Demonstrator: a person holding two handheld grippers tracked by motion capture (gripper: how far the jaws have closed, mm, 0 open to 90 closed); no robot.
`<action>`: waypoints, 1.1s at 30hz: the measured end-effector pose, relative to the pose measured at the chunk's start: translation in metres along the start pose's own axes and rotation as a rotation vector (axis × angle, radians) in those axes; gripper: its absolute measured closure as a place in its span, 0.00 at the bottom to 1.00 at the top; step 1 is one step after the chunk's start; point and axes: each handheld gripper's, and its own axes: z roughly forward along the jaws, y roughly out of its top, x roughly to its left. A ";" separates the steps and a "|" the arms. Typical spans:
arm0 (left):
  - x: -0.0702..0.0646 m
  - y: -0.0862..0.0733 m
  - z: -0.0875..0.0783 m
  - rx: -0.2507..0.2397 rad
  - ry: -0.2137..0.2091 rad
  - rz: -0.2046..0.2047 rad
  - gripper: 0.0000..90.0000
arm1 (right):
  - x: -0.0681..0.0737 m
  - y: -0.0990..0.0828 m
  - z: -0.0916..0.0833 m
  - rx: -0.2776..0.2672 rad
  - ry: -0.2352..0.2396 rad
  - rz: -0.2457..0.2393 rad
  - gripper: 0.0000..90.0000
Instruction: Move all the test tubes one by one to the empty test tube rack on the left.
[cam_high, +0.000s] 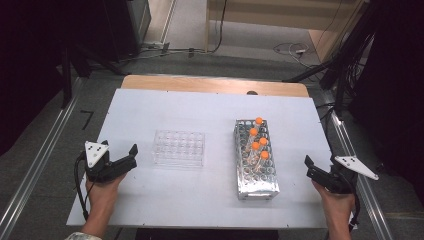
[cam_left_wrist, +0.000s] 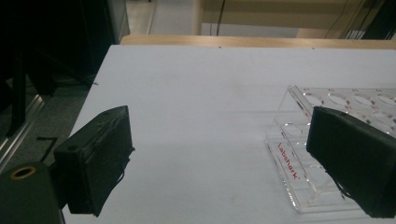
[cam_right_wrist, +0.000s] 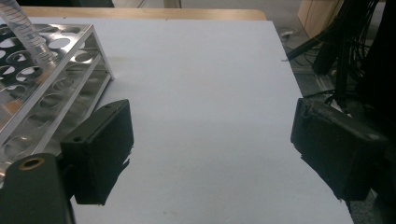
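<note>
A white table (cam_high: 200, 200) stands on a grey floor. At its near corners the left gripper (cam_high: 121, 159) and right gripper (cam_high: 316, 170) hover, fingers apart and empty. Orange-capped tubes (cam_high: 259, 142) stand in the metal rack (cam_high: 256, 187) right of centre. A top-down approach suits them; the clear plastic rack (cam_high: 178, 148) sits left of it.

A sheet (cam_high: 200, 185) covers the table (cam_high: 215, 84), whose bare far edge lies beyond it. A tray (cam_high: 178, 148) lies left of the sheet's centre. A rack (cam_high: 255, 172) stands just right of centre, its long side running near to far, well apart from the tray. Capped tubes (cam_high: 259, 145) stand in the rack's far half. The left gripper (cam_high: 120, 159) rests at the sheet's left edge, near the tray's near left corner. The right gripper (cam_high: 320, 172) sits at the right edge, right of the rack.
</note>
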 end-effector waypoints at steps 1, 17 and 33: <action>-0.001 0.000 0.000 -0.002 0.005 0.006 0.08 | 0.001 0.000 0.000 0.000 0.002 -0.002 0.13; -0.003 -0.001 0.002 -0.003 -0.002 0.014 0.08 | 0.008 -0.002 -0.003 -0.003 0.083 0.019 0.15; -0.004 -0.001 0.002 -0.006 -0.004 0.013 0.08 | 0.028 0.000 -0.008 -0.032 0.149 0.002 0.18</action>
